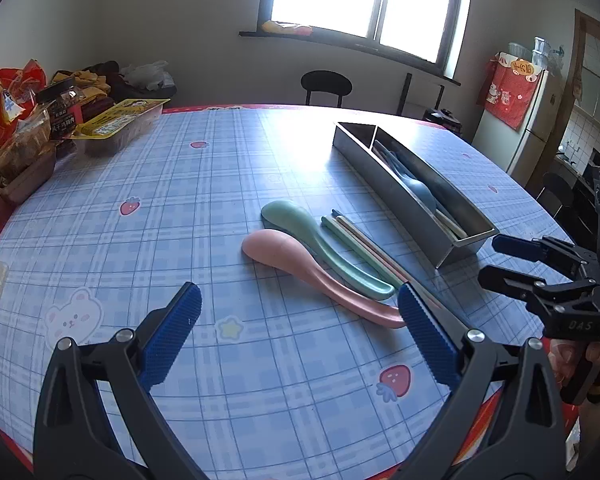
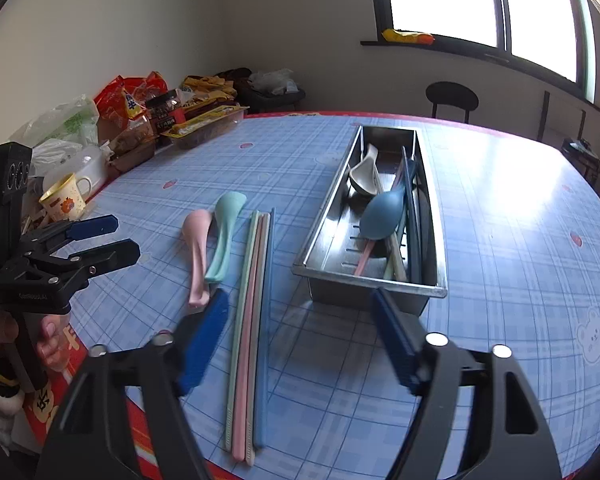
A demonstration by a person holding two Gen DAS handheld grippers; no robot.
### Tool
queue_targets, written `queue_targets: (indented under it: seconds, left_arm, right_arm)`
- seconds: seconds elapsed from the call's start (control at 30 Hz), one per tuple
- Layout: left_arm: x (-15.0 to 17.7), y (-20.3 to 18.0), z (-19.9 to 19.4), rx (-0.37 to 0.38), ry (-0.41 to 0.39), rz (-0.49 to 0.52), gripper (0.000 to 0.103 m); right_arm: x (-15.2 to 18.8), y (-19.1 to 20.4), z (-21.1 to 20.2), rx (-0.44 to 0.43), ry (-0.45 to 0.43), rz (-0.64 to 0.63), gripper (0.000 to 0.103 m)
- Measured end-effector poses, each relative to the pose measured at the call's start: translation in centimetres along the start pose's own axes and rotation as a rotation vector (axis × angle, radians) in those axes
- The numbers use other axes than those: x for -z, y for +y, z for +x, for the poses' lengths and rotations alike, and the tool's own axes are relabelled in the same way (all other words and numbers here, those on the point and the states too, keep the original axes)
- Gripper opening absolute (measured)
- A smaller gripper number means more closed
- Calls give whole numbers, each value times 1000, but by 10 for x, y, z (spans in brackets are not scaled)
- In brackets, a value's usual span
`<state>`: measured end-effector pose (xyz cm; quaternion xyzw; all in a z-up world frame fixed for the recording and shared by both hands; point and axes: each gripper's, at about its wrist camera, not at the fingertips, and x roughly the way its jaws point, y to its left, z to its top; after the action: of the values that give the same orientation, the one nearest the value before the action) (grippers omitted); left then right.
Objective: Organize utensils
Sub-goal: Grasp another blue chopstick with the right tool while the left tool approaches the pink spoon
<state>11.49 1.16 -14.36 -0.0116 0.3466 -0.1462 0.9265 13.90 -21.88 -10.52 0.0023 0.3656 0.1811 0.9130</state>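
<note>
A pink spoon and a mint green spoon lie side by side on the blue checked tablecloth. Several chopsticks lie beside them. A steel utensil tray holds a blue spoon, a white spoon and more chopsticks. My left gripper is open and empty, near the pink spoon's handle. My right gripper is open and empty, above the chopsticks and the tray's near end.
Snack packets, a jar and food boxes crowd the table's far left side. A yellow mug stands near the left edge. A black chair stands beyond the table under the window. A fridge stands at right.
</note>
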Motion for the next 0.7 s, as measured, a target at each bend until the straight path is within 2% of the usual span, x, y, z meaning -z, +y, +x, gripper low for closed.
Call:
queue_targets:
  seconds: [0.03,0.1,0.2,0.3,0.57,0.7]
  left_arm:
    - [2,0,1,-2,-2,0,97]
    - [4,0,2,-10,-7,5,97]
    - [6,2,2,-7,-4,-15,97]
    - [7,7,2,-8,-7,-41,97]
    - [8,16,4,22,4,-86,97]
    - [9,18,4,33,6,-97,97]
  right_arm:
    - [1,-1,1,-3,5,2,49]
    - [3,1,4,-10,20,-12,31]
    - [7,10,10,-18,45,-47,17]
    - [8,17,14,-26,63,-78,13]
    - [10,24,28,-14,135,-110,13]
    - [11,24,29,-8,139,-117,13]
